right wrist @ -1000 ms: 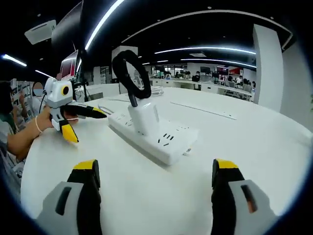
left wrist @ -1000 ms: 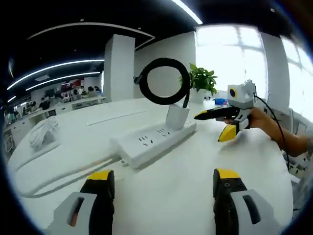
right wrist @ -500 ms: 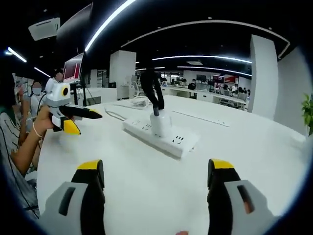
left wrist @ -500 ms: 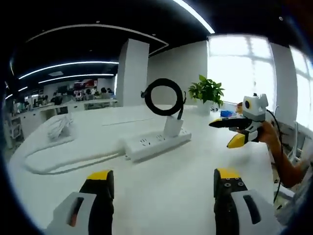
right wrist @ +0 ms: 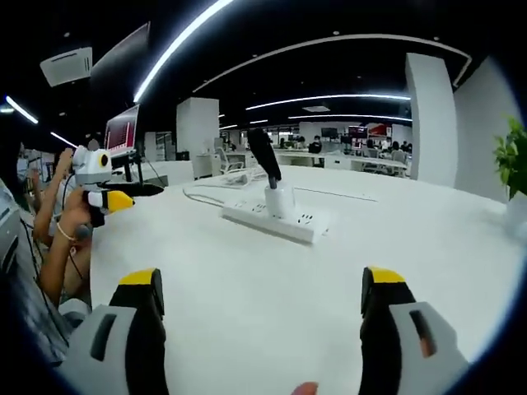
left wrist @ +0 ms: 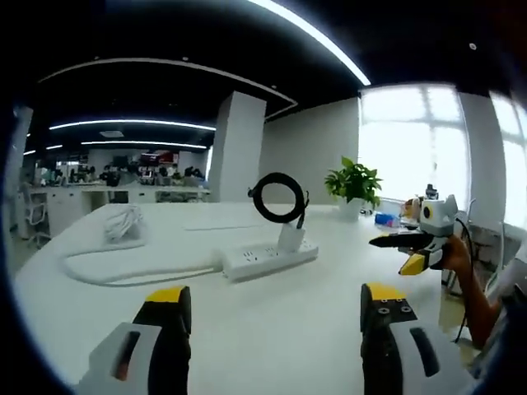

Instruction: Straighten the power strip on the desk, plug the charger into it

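In the left gripper view, the left gripper has its two yellow-tipped jaws spread wide, with nothing between them, over the white desk. Further on the desk lies the white power strip, well apart from the jaws. The white charger stands upright in the strip near its right end, and its black cable makes a round coil above it. The strip's white cord runs to the left and ends in a bundle. At the right side, a hand holds the right gripper, well apart from the strip; its jaws look almost pressed together. A green plant stands behind, near the window.

In the right gripper view, the right gripper is also wide open and holds nothing. The power strip lies in the middle of the desk, with the charger plugged in it. At the left, a hand holds the left gripper.
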Demonstrator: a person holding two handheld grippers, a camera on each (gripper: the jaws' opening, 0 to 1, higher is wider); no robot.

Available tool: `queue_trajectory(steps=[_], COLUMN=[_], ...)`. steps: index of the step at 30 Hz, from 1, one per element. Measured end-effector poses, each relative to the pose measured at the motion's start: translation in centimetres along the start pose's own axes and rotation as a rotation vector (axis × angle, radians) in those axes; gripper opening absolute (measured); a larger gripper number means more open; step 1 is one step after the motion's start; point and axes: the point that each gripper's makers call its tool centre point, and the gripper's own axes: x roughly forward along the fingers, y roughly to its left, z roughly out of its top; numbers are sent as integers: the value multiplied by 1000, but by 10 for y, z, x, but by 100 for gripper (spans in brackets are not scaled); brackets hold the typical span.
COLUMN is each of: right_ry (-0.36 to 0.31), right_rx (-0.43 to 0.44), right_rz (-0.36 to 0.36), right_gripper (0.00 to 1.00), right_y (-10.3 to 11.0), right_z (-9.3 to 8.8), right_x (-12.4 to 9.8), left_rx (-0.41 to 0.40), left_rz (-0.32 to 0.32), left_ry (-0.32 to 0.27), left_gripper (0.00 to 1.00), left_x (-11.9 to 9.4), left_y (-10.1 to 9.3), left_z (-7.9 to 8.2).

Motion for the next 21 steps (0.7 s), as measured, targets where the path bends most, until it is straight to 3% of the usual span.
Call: queue_trajectory(steps=[8, 15, 21], right_ry=[-3, -10, -45], right_rx=[-32, -47, -34], right_rz=[-21, -18, -46], right_gripper=[100, 100, 100], right_y=[6, 16, 18], right_z=[4, 1, 0], right_x=[-14, -24, -34], left_rx=[7, -60, -70], left_rz=[47, 48, 71], left_ry=[81, 37, 47], left_gripper=[85, 85, 87], left_x=[-7, -15, -22], left_y=[2, 1, 0], left_z=[-17, -23, -32])
